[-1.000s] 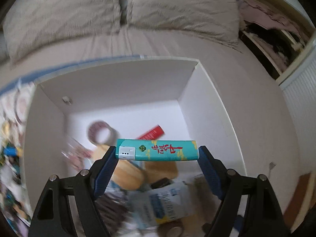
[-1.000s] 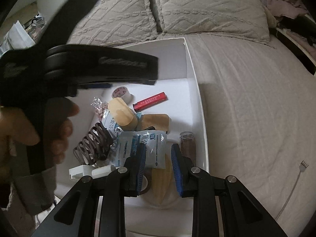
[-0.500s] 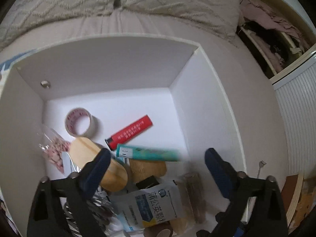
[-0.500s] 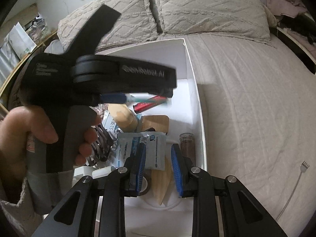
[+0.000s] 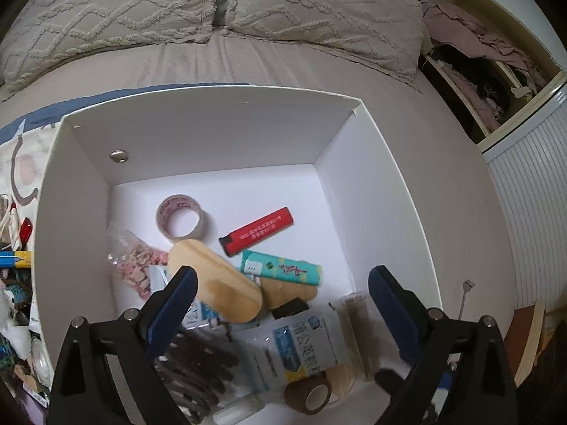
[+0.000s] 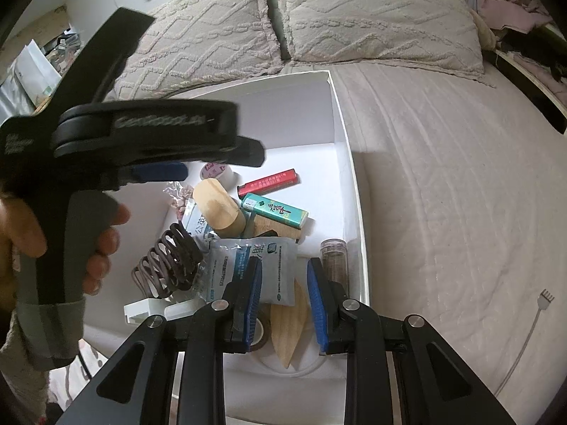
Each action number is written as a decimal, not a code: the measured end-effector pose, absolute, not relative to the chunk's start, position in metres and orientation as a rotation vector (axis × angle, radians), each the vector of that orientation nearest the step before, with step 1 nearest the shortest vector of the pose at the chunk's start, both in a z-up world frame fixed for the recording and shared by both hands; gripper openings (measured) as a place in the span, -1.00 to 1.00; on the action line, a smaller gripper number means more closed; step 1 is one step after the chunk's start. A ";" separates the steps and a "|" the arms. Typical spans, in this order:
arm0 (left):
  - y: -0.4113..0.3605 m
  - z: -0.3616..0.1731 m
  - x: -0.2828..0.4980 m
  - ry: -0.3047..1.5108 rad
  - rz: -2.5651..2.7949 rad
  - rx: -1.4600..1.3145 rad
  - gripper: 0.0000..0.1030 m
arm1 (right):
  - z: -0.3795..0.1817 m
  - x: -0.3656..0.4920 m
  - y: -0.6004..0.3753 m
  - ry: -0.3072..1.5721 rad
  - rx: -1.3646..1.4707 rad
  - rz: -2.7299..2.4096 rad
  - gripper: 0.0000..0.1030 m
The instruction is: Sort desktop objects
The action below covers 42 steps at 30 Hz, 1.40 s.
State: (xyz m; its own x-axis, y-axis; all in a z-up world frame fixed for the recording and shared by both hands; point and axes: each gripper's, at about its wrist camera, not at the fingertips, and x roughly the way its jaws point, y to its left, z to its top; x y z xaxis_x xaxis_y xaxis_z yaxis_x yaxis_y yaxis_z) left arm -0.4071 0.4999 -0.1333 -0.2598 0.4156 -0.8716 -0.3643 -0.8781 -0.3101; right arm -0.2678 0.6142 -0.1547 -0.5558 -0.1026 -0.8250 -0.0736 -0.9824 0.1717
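White cardboard box (image 5: 372, 184) stands on the bed and holds many small things. Teal rectangular lighter (image 5: 281, 268) lies inside, just below the red rectangular lighter (image 5: 256, 231) and resting on a tan wooden oval piece (image 5: 216, 281). Clear tape roll (image 5: 180, 216), blue-and-white plastic pouch (image 5: 301, 349) and dark brown coil hair tie (image 6: 168, 262) lie there too. Left gripper (image 5: 280, 304) is wide open above the box, holding nothing. Right gripper (image 6: 284, 302) has its jaws narrowly apart, empty.

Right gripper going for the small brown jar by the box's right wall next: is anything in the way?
Nothing visible blocks it. The brown jar stands just past the right gripper, slightly right of its line. The white pouch lies to the left, the box wall close on the right.
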 end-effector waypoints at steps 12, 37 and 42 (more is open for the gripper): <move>0.469 -0.113 -0.389 0.019 2.266 -1.398 0.90 | -0.144 -0.263 0.613 -0.311 1.369 -2.759 -0.50; 0.392 -0.080 -0.350 0.098 2.442 -1.116 1.00 | -0.124 -0.256 0.617 -0.374 1.117 -3.005 1.00; 0.377 -0.075 -0.345 0.118 2.477 -1.076 1.00 | -0.125 -0.253 0.617 -0.337 1.110 -3.030 1.00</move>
